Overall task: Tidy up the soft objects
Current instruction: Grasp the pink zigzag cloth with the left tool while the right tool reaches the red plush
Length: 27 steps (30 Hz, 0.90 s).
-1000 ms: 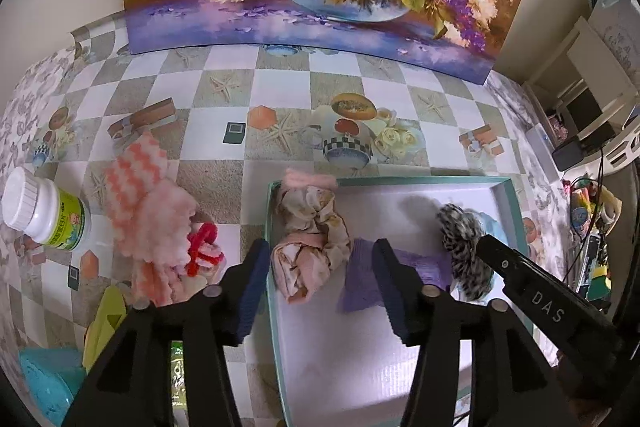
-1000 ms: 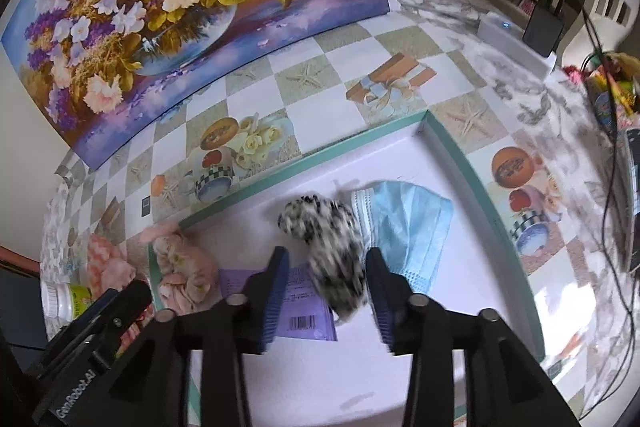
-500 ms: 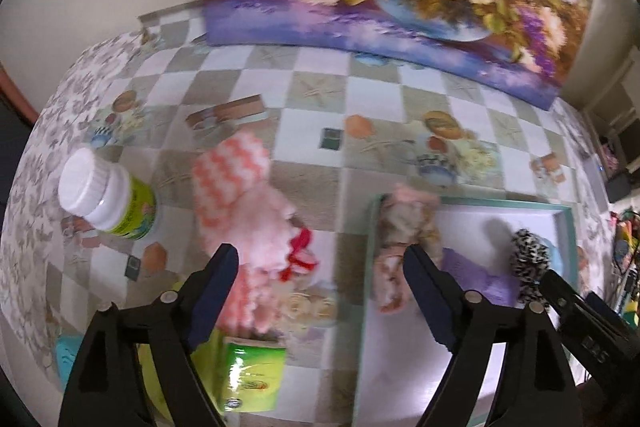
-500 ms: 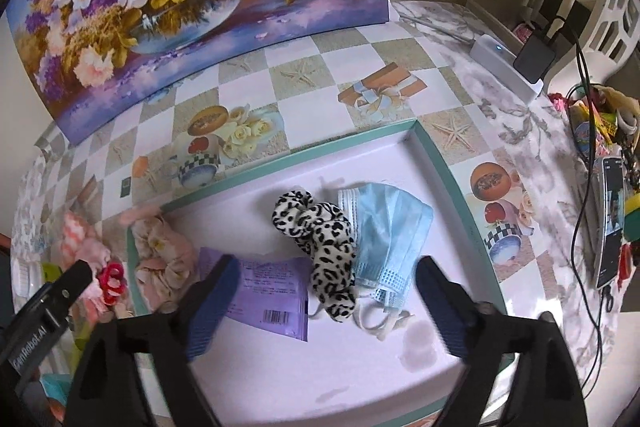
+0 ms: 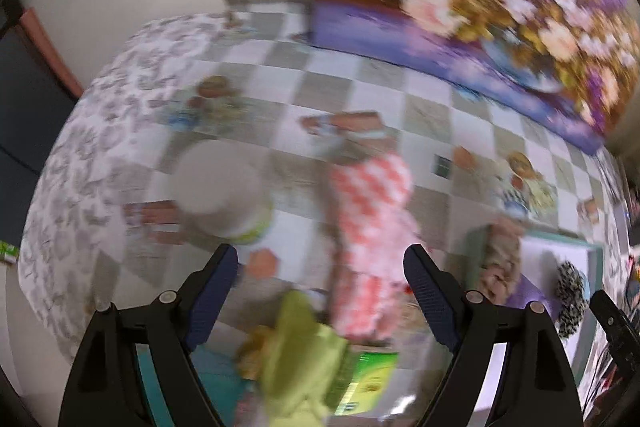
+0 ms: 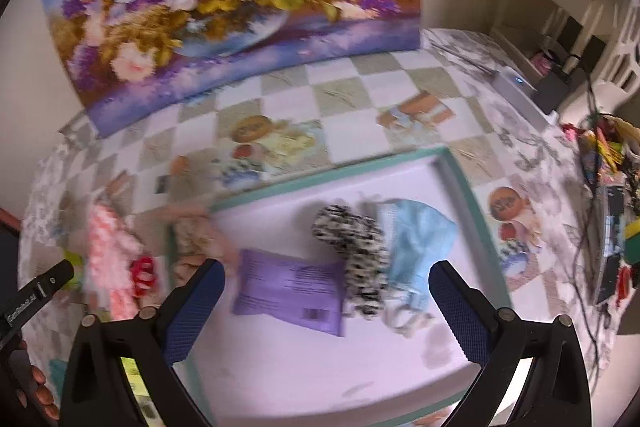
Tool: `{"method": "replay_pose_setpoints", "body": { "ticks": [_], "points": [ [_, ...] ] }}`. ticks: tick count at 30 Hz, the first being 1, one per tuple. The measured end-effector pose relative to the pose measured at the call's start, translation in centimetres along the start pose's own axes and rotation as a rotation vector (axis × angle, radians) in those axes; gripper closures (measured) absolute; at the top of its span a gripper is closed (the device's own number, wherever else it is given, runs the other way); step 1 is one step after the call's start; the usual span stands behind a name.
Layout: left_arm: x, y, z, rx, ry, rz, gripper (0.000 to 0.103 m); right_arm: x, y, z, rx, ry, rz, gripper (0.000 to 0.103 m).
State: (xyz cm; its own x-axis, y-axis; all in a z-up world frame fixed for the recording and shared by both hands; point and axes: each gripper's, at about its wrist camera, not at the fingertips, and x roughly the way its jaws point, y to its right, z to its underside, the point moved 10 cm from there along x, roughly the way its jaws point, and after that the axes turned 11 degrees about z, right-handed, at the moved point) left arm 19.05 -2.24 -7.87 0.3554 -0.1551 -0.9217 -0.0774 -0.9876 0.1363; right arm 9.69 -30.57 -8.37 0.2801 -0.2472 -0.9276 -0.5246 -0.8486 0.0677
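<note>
My left claw [image 5: 320,291], released and empty, hangs nearest the fluffy pink-and-white checked cloth [image 5: 370,227]; its long axis runs away from me, just right of centre.

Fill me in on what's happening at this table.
A person is sorting soft things into a teal-rimmed tray. A spotted scrunchie, blue face mask, purple packet and beige cloth already lie in it. Both tools are open and empty: the right tool hangs over the tray, the left tool over the pink checked cloth outside it.
</note>
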Motion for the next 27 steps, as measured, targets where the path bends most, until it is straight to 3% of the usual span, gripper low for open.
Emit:
{"method": "replay_pose_setpoints", "body": {
  "ticks": [7, 13, 15, 18, 27],
  "points": [
    [-0.1, -4.0, -0.1, -0.11, 0.008, 0.001, 0.017, -1.2, -7.7, 1.2, -0.123, 0.016, -0.138, 0.0],
    [2.2, -4.1, 0.7, -0.143, -0.053, 0.035, 0.017, 0.2, -13.7, 3.5, -0.224, -0.03, -0.253, 0.0],
    [2.9, -3.7, 1.0, -0.147, -0.07, 0.051, 0.017, 0.8, -15.1, 4.2, -0.244, -0.051, -0.278, 0.005],
    [3.7, -3.2, 0.9, -0.157, -0.075, 0.072, 0.017, 1.5, -16.1, 4.7, -0.271, -0.061, -0.29, 0.013],
    [6.2, -0.8, 1.3, -0.134, -0.106, 0.111, 0.018, 2.4, -15.1, 4.0, -0.254, -0.063, -0.272, 0.019]
  ]
}}
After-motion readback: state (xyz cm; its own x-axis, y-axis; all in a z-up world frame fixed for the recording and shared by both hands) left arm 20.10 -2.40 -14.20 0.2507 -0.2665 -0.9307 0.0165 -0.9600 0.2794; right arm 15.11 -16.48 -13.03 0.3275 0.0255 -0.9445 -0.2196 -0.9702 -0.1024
